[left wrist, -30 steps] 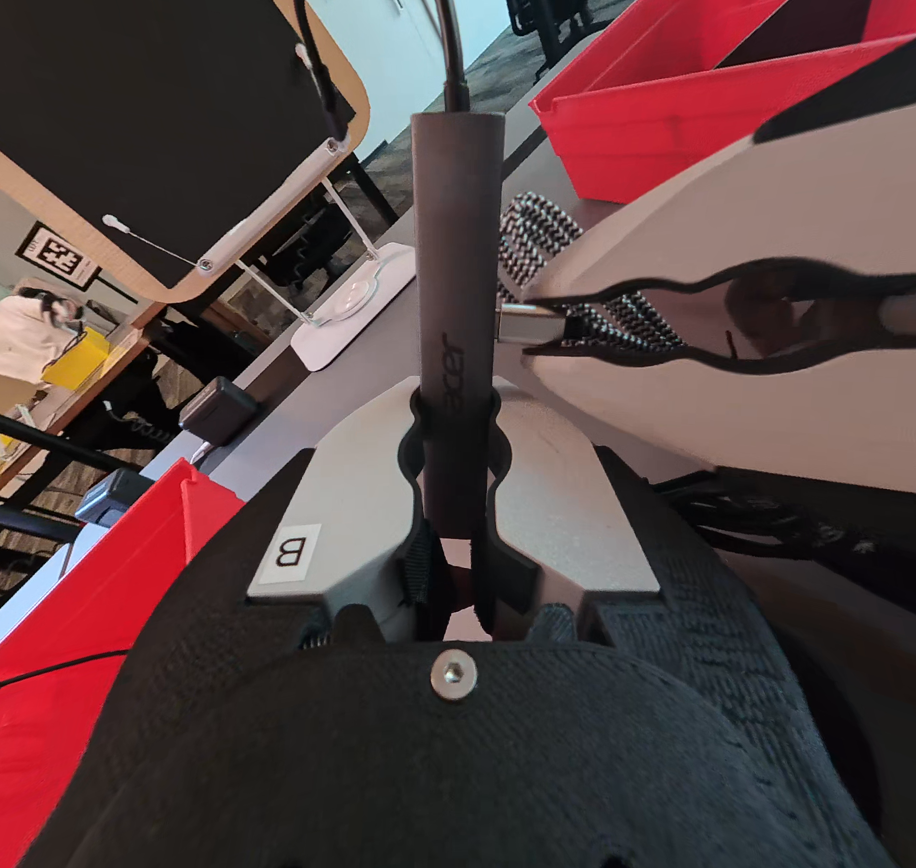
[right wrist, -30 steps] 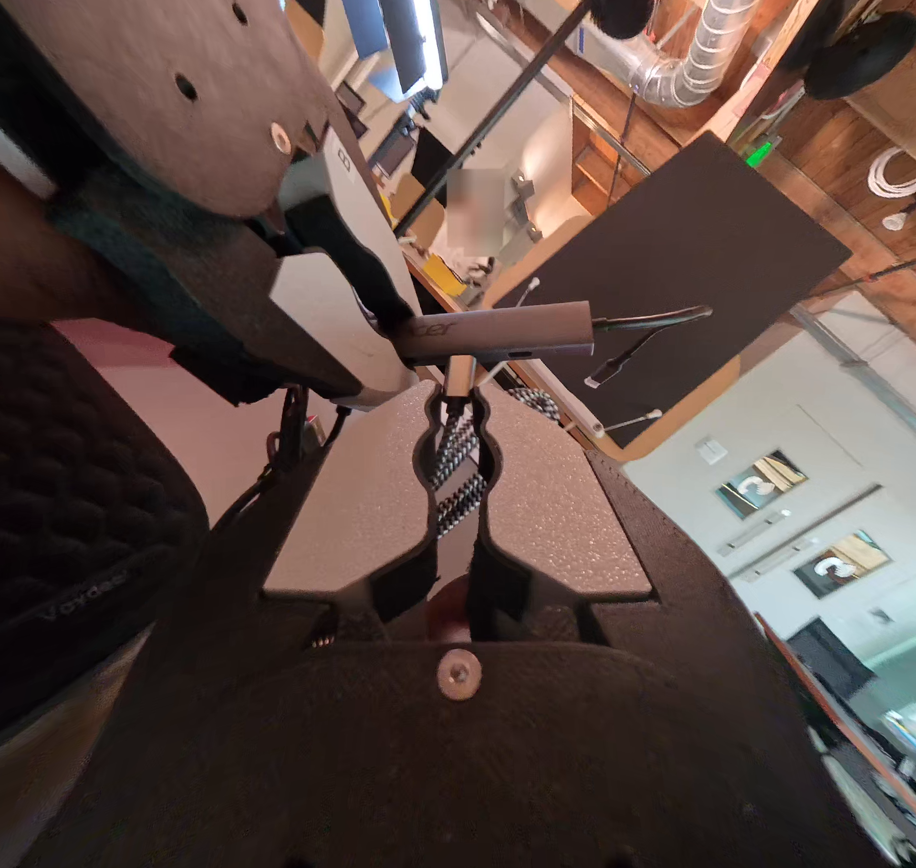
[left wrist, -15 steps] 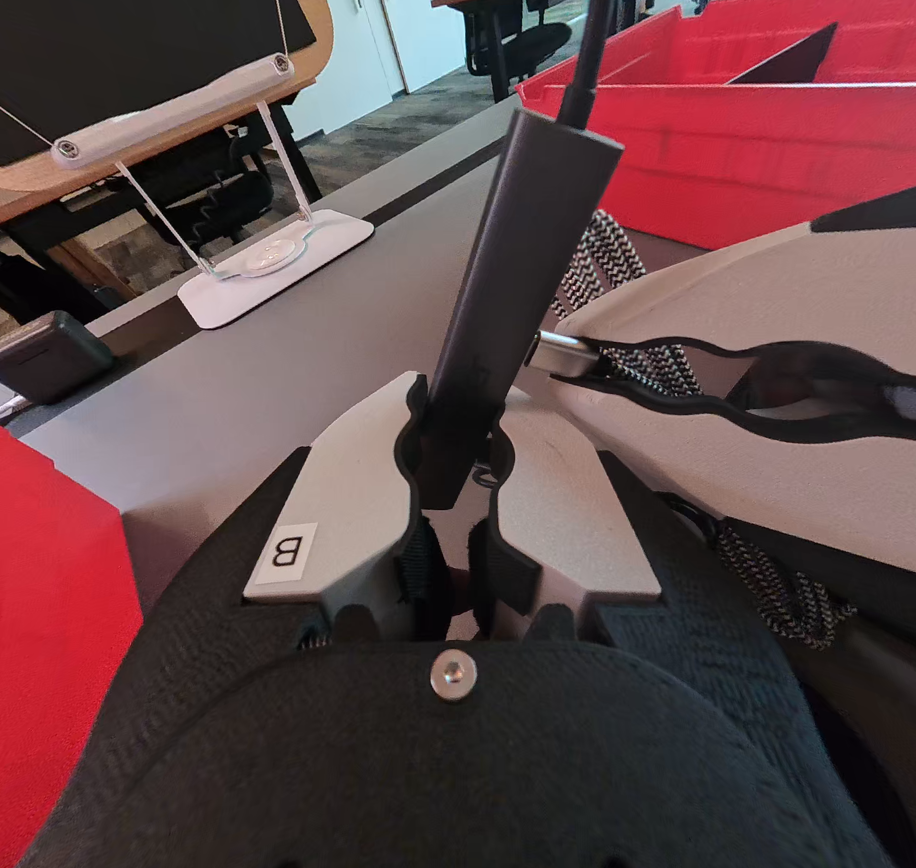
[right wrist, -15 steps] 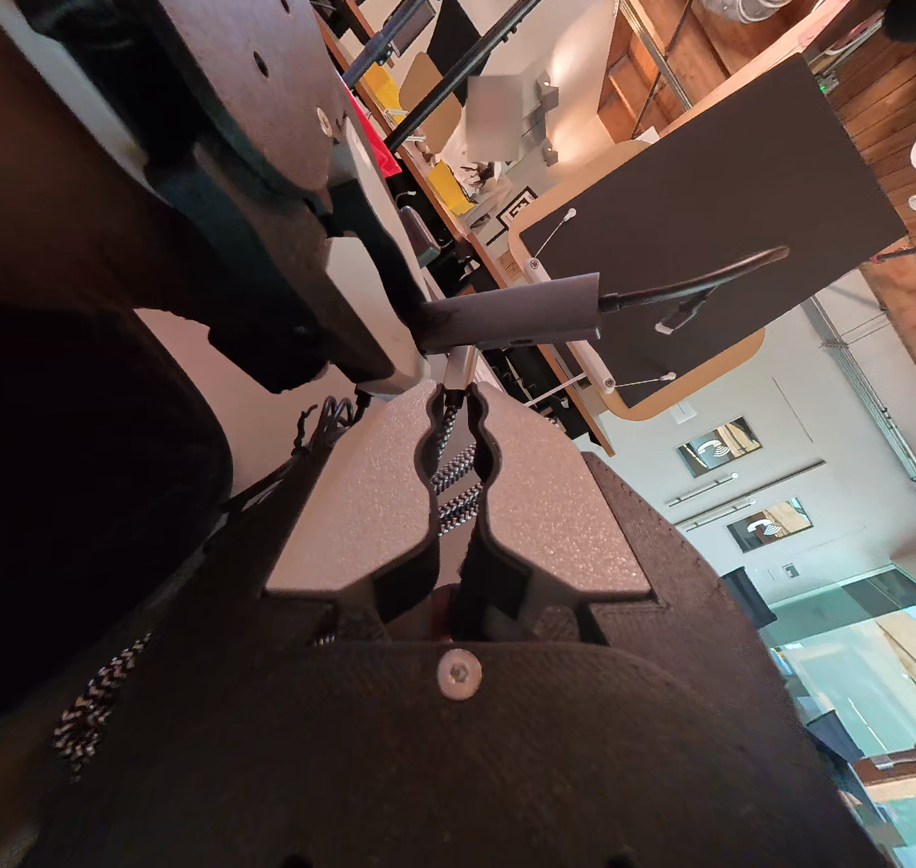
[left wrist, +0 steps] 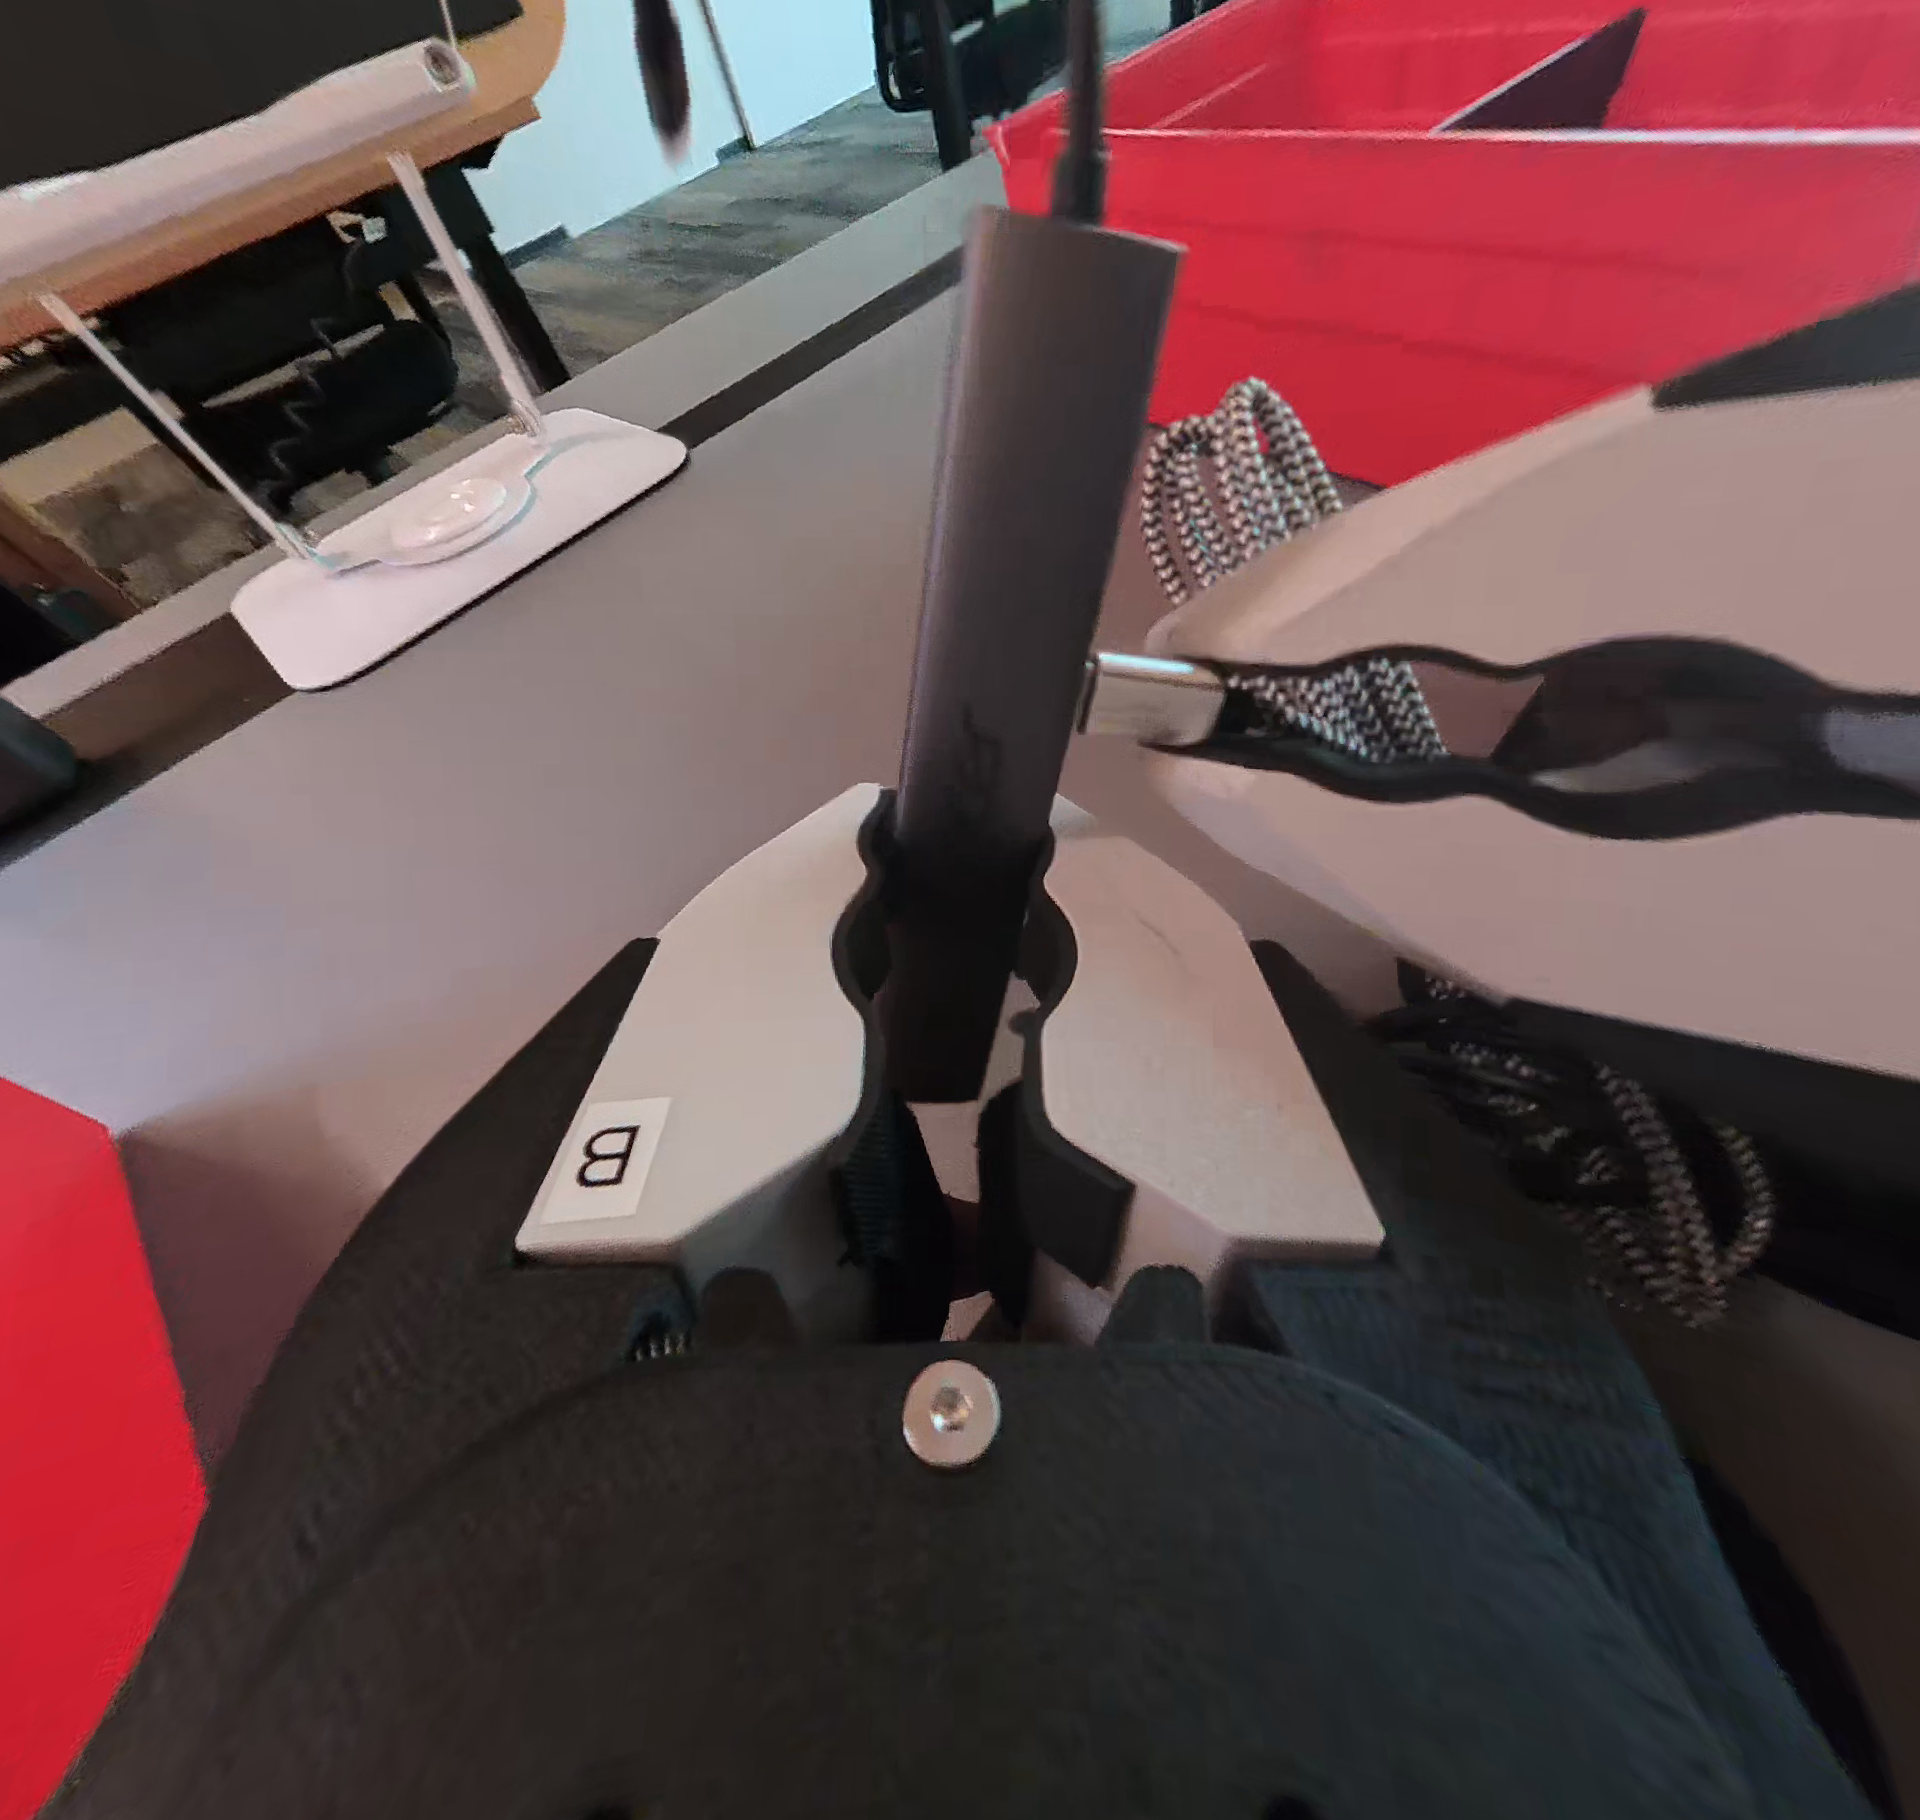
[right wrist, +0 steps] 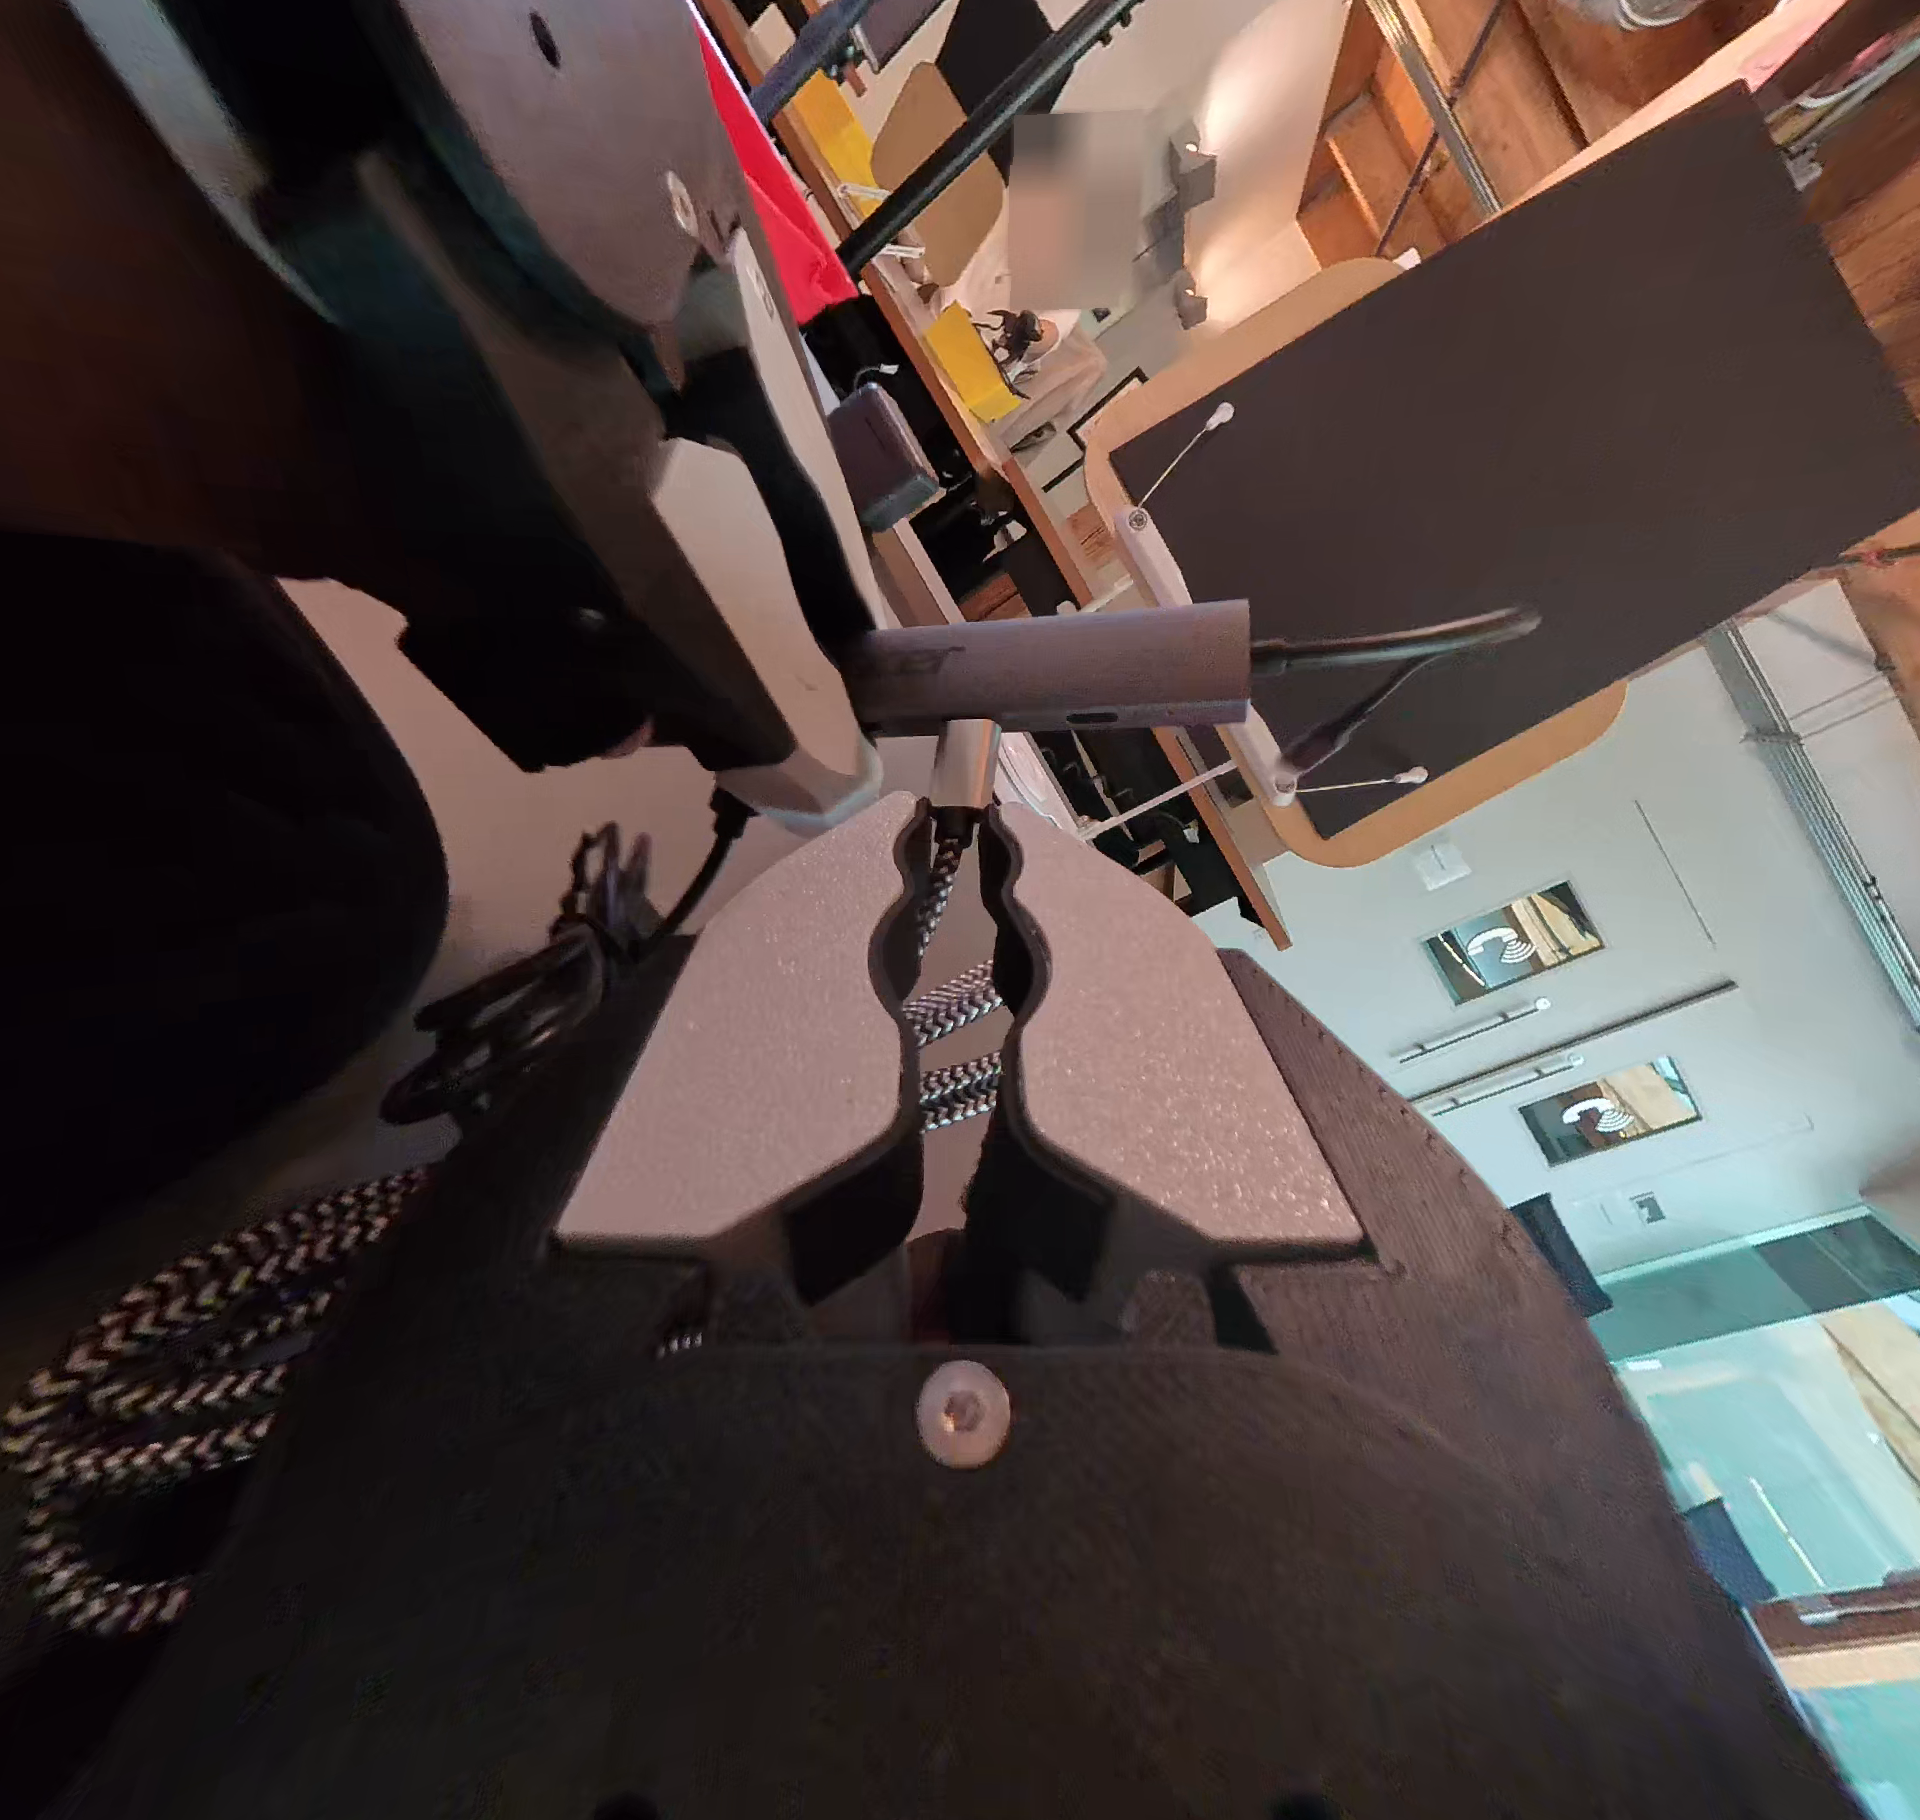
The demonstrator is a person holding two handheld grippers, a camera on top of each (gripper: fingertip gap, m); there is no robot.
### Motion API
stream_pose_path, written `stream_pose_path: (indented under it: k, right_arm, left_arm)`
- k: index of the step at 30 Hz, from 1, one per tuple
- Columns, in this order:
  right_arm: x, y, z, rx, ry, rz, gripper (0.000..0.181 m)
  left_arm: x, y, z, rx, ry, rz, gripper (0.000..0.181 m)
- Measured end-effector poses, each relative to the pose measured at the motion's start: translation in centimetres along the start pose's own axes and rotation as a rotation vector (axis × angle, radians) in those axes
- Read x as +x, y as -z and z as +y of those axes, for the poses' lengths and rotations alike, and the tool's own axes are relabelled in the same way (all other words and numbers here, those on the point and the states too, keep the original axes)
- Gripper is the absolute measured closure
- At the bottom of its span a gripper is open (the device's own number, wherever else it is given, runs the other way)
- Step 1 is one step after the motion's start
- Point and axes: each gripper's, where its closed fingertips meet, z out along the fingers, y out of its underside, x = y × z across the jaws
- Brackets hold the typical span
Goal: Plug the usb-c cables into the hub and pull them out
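Grey metal fills my near view: my left tool is clamped on the lower end of a slim dark grey hub, holding it upright and slightly tilted above the table. Just beside it, my right tool is pinched shut on a braided black-and-white usb-c cable right behind its silver plug.

The plug's tip meets the hub's side, and I judge this to be either the end of an insertion or the start of a pull. I cannot tell how deep it sits, because the tip and its port are too small to make out. A second slot farther along the hub looks empty, so plugging appears unfinished.

Loose cable coils lie farther back, partly hidden by the right tool. Behind them a red bin is cut off at the frame edge. A thin black lead rises from the hub's top and runs out of view, with its far end blurred.
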Motion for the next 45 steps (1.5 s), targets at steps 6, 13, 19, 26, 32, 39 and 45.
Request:
stream_pose_path:
  k: [6,13,19,26,32,39,45]
  right_arm:
    - [-0.4,0.2,-0.8,0.026,-0.020,-0.011,0.178]
    - [0.1,0.6,-0.2,0.043,-0.097,-0.047,0.177]
    - [-0.9,0.7,-0.3,0.034,-0.161,-0.081,0.177]
    - [-0.9,0.7,-0.7,0.008,-0.093,-0.030,0.178]
    - [-0.8,1.1,-0.4,0.025,0.009,-0.033,0.178]
    - [-1.0,1.6,0.1,0.036,0.081,-0.062,0.180]
    - [-1.1,2.1,0.3,0.072,0.046,-0.116,0.180]
  left_arm:
    - [-0.4,0.5,-0.3,0.060,0.084,0.025,0.160]
    - [0.2,0.2,-0.5,0.041,-0.049,-0.004,0.162]
    - [-0.1,0.4,-1.2,0.057,-0.229,-0.138,0.164]
    - [-0.1,0.7,-1.0,0.090,-0.070,-0.055,0.164]
    - [0.8,0.4,-0.9,0.092,-0.014,0.034,0.164]
    - [1.2,0.1,-0.6,0.072,-0.051,0.030,0.164]
    - [1.7,0.0,-0.6,0.074,-0.053,0.068,0.164]
